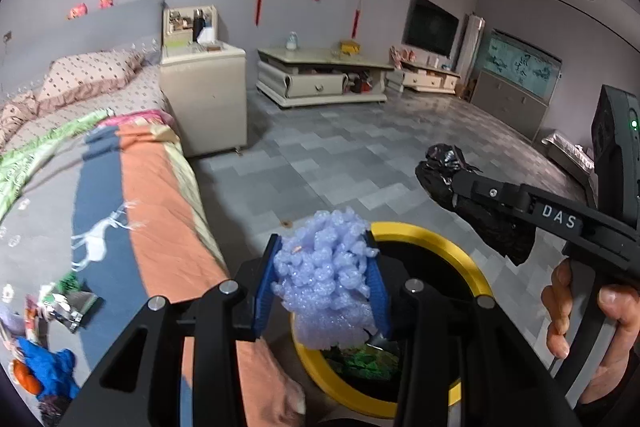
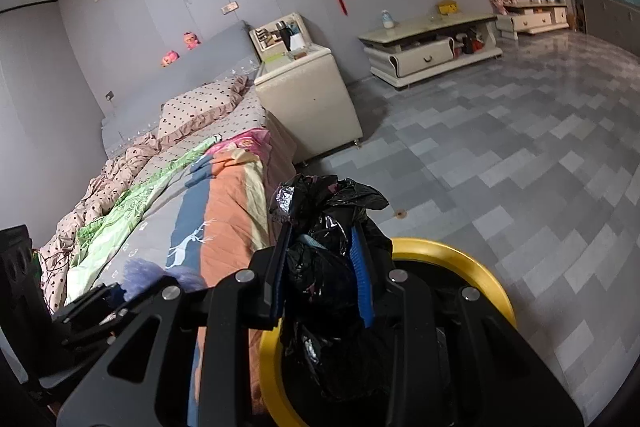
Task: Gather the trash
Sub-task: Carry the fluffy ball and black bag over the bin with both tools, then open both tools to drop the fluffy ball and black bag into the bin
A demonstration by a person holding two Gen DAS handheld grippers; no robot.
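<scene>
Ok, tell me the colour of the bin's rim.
Yellow rim, clearest in the right wrist view.

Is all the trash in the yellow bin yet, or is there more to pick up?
Not yet. Some green rubbish already lies inside the yellow-rimmed bin. The left hand-held gripper holds a purple foam wad over the bin, and the right hand-held gripper holds a crumpled black bag above it. Wrappers and scraps still lie on the bed.

Both grippers, left (image 1: 326, 267) and right (image 2: 322, 267), clamp loads.
</scene>
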